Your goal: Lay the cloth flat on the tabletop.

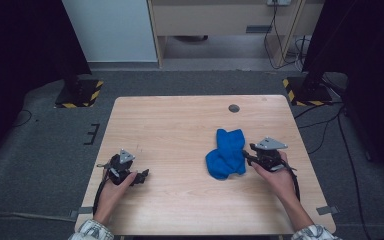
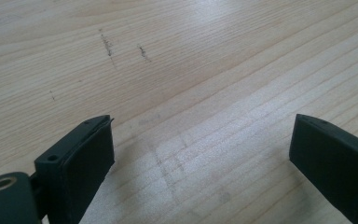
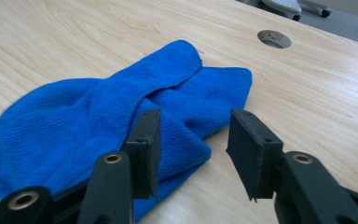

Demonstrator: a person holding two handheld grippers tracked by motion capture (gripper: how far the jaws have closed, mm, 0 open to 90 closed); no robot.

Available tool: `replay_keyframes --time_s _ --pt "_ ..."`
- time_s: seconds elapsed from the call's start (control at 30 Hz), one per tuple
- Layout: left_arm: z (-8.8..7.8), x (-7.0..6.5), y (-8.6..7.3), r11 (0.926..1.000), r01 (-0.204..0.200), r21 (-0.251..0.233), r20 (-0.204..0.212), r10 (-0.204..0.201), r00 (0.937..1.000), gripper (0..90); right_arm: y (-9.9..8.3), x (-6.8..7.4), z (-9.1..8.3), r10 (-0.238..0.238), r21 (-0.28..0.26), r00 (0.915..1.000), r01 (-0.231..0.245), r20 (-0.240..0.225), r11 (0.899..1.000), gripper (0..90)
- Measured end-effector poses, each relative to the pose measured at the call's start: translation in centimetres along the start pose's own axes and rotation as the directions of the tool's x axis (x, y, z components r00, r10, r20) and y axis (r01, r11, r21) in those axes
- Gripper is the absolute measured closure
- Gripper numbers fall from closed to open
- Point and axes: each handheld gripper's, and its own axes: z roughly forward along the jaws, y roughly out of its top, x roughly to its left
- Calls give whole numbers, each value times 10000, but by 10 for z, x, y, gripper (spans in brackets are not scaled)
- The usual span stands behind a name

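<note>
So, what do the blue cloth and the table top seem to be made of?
The cloth looks like soft microfibre or terry: matte, with fine ribbed pile and limp folds. The table looks like light wood or wood-pattern laminate: long straight grain lines, a smooth surface with a soft sheen and a few dark scuffs. Which of the two, the pictures leave open.

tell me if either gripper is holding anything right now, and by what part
Nothing is held. The right gripper has its jaws open astride a fold of the blue cloth; the left gripper is open over bare table.
</note>
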Motion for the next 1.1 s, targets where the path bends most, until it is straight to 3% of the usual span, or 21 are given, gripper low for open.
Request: replay_keyframes --time_s 0.17,0.33,0.53,0.6,0.7,0.77,0.83,0.87,0.9,1.03,1.1 --pt "-1 -5 1 9999 -72 -90 125 74 9999 60 2 -12 21 -25 393 9998 32 -174 9992 572" --pt "-4 -11 5 9994 -86 -335 255 95 9996 62 0 -15 29 252 608 9978 -215 -613 9979 469" --pt "-4 -19 8 9989 -209 -431 479 229 9986 64 -1 -8 35 162 724 9921 -72 -1240 9974 316" --pt "-4 -22 9 9988 -285 -400 565 307 9979 64 -2 -2 39 -98 1011 9904 239 -1380 9946 287" --pt "-4 -26 11 9982 -376 -469 642 405 9971 68 -6 6 43 -597 1500 9866 827 -1519 9852 431" --pt "-4 -29 14 9976 -384 -579 686 423 9967 70 -4 8 41 -573 1385 9842 811 -1677 9870 596" --pt "-4 -30 14 9973 -394 -618 739 439 9963 72 -1 12 37 -620 1306 9824 858 -1761 9877 691" --pt "-3 -32 15 9972 -424 -623 807 473 9956 72 -1 12 37 -620 1306 9824 858 -1761 9877 691" --pt "-2 -35 16 9969 -464 -636 897 520 9946 74 1 17 36 -554 1332 9812 808 -1847 9878 761" --pt "0 -45 21 9951 -730 -672 1073 800 9910 78 4 32 38 -376 1453 9810 660 -1903 9872 783" --pt "1 -50 23 9936 -885 -698 1147 961 9887 78 7 43 39 -561 1425 9795 846 -1933 9862 775"
